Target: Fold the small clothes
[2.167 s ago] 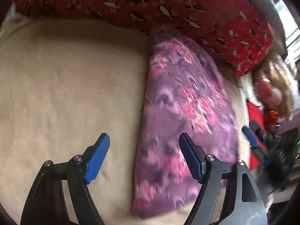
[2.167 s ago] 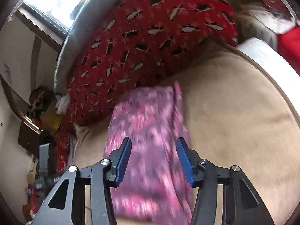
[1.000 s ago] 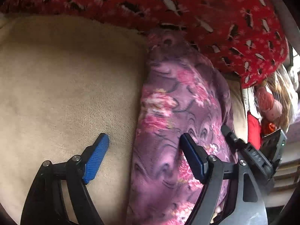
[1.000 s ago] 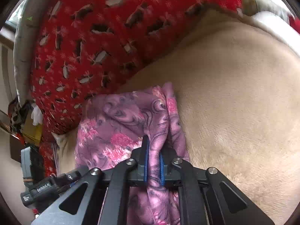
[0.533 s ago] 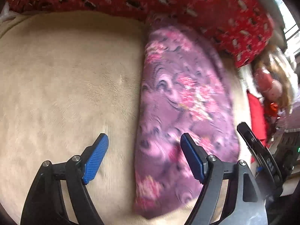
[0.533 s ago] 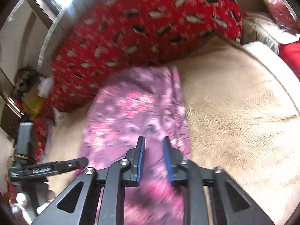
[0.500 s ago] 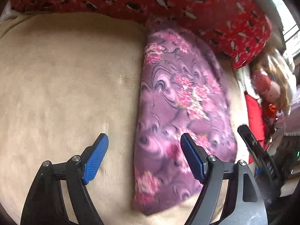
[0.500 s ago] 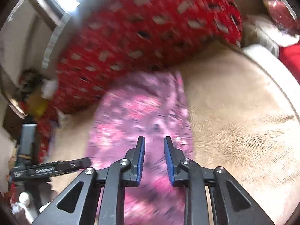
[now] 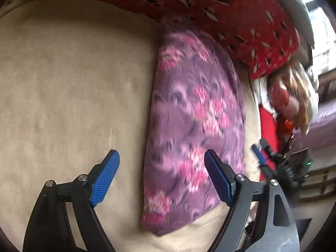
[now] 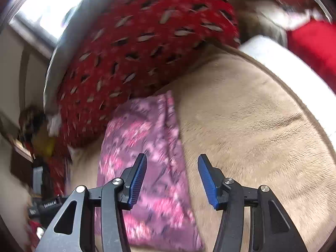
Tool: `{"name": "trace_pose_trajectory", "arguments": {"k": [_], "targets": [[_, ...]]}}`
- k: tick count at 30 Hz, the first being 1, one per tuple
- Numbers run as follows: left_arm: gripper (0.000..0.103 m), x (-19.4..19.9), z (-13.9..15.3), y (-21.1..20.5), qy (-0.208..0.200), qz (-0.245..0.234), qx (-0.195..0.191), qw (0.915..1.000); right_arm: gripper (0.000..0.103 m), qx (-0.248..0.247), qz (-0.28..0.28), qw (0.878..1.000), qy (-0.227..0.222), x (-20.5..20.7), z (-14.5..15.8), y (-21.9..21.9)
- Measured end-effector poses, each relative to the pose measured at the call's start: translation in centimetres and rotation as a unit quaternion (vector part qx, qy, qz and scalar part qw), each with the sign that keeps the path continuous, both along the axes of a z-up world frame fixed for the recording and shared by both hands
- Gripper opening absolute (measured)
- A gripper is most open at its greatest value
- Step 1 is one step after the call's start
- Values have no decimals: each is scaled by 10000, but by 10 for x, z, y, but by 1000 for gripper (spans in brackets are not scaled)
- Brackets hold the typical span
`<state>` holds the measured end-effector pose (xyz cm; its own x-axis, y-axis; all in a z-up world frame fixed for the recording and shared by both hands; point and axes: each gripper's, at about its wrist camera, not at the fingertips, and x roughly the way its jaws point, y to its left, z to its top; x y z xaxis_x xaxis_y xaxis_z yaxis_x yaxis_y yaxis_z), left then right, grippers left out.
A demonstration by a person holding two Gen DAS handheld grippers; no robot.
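Inspecting left gripper (image 9: 161, 174): we find its jaws wide apart, holding nothing, hovering above the surface.
Left gripper surroundings: the purple floral garment (image 9: 195, 121) lies ahead and between the fingers, nearer the right-hand pad; bare beige cushion (image 9: 69, 88) sits under the left-hand pad.
Right gripper (image 10: 171, 178): we record it parted and empty too, with no cloth between its pads.
Right gripper surroundings: the garment's long edge runs forward between its fingers; the cloth lies mostly to its left, beige cushion to its right.
Garment condition: a narrow, flat strip on the cushion, far end touching the red patterned pillow (image 10: 136, 42).
Step in hand: we judge one lengthwise fold laid and released.
Next move: we judge it calls for pinching the near end with both grippers and carrying it towards the pillow end.
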<state>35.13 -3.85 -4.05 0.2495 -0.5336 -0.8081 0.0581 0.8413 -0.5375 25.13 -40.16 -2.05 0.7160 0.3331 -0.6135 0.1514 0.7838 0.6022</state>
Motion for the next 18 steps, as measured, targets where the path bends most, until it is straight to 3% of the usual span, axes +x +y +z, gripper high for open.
{"name": "trace_pose_trajectory", "arguments": {"k": [6, 12, 14, 15, 16, 17, 18], "targets": [[83, 21, -22, -13, 423, -32, -514, 9978, 55, 720, 477, 9959, 272, 37, -38, 9], [87, 28, -21, -37, 326, -126, -526, 9980, 65, 619, 1020, 9927, 149, 58, -41, 29], [87, 29, -21, -41, 395, -98, -472, 9981, 60, 458, 1072, 9931, 143, 63, -40, 34], [86, 28, -20, -41, 404, -101, -422, 9982, 53, 227, 1079, 9938, 138, 65, -38, 37], [78, 27, -17, -45, 339, -92, -251, 9991, 44, 75, 1099, 9938, 118, 65, -36, 39], [63, 26, -15, -46, 274, -91, -102, 9995, 39, -24, 1128, 9936, 71, 65, -33, 43], [57, 23, -12, -49, 164, -126, 119, 9997, 30, -203, 1173, 9929, -8, 63, -28, 48]]}}
